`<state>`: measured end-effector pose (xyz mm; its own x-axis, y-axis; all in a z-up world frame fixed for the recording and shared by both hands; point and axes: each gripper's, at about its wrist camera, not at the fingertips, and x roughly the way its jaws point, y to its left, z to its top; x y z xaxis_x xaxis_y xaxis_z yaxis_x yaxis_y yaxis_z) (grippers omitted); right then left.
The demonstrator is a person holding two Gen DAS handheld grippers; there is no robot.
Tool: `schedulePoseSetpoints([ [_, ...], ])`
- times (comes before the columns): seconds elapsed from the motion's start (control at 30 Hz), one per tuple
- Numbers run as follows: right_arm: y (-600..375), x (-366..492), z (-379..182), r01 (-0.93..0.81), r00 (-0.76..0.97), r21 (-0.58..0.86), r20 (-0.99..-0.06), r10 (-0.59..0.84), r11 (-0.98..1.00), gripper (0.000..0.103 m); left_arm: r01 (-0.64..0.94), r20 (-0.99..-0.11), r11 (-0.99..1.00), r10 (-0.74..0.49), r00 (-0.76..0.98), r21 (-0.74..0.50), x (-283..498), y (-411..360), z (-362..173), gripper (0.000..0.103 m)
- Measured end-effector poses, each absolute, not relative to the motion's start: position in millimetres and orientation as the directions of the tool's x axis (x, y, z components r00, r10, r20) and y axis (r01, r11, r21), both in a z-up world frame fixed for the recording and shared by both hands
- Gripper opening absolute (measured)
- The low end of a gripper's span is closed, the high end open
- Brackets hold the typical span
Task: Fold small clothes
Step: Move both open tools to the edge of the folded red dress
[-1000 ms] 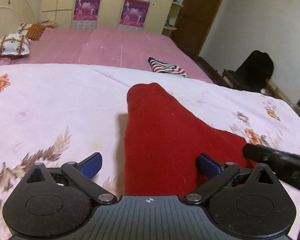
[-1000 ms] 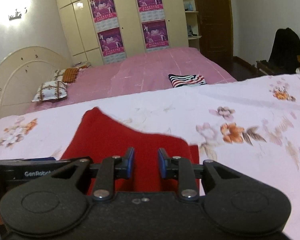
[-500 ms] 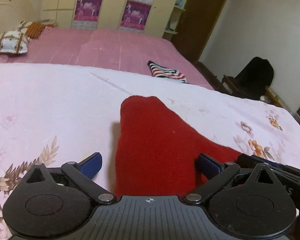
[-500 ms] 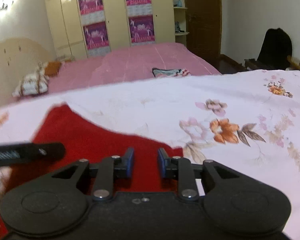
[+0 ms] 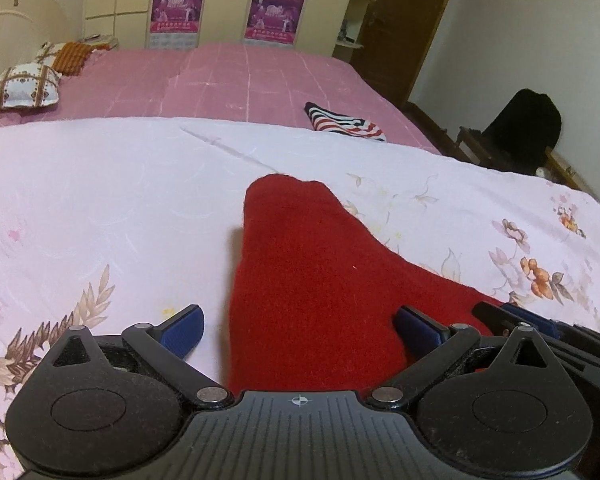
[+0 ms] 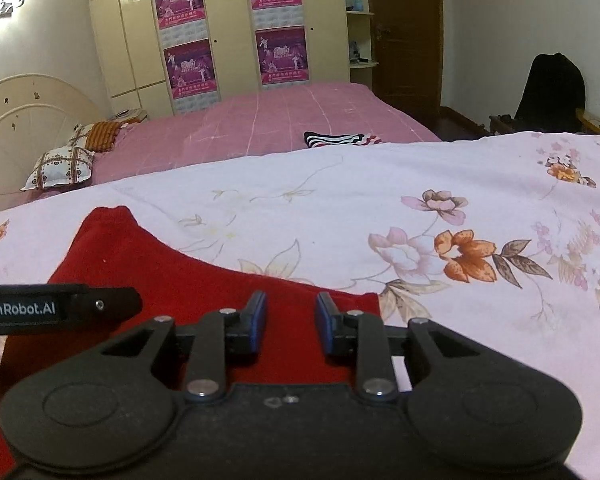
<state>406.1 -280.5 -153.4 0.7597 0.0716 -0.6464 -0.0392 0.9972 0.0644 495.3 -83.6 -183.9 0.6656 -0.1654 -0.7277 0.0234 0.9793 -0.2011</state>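
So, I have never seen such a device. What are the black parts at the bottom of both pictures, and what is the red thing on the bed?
There is no robot here: a person carries one hand-held gripper in each hand, each with a camera looking along its two blue-padded fingers. One picture comes from the left hand-held gripper, opened wide over the red garment. The other comes from the right hand-held gripper, slightly open above the same cloth. Neither holds anything. The garment lies on a flowered sheet; a striped cloth lies farther away.
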Motion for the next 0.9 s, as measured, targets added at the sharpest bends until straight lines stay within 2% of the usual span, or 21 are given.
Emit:
schedulePoseSetpoints([
  [0.23,-277,402,-142,-0.040,0.755,0.056,-0.653,0.067,0.998,0.028,0.058,-0.698,0.981,-0.174,0.695,-0.187,475,-80,-168,0.102],
  [0.5,-284,340,-104,-0.091,0.803,0.096,-0.581,0.130,0.991,0.031,0.157,-0.647,0.972,-0.232,0.726,-0.173,412,-73,-150,0.102],
  [0.6,-279,323,-112,-0.114,0.786,0.069,-0.604,0.132,0.991,0.030,0.148,-0.671,0.973,-0.230,0.705,-0.178,407,-77,-164,0.102],
  [0.67,-277,325,-129,-0.084,0.762,0.022,-0.642,0.078,0.996,0.030,0.136,-0.681,0.970,-0.240,0.692,-0.203,411,-78,-171,0.102],
  [0.9,-277,328,-143,-0.072,0.774,-0.008,-0.631,0.050,0.997,0.033,0.129,-0.697,0.978,-0.208,0.686,-0.165,410,-82,-168,0.103],
])
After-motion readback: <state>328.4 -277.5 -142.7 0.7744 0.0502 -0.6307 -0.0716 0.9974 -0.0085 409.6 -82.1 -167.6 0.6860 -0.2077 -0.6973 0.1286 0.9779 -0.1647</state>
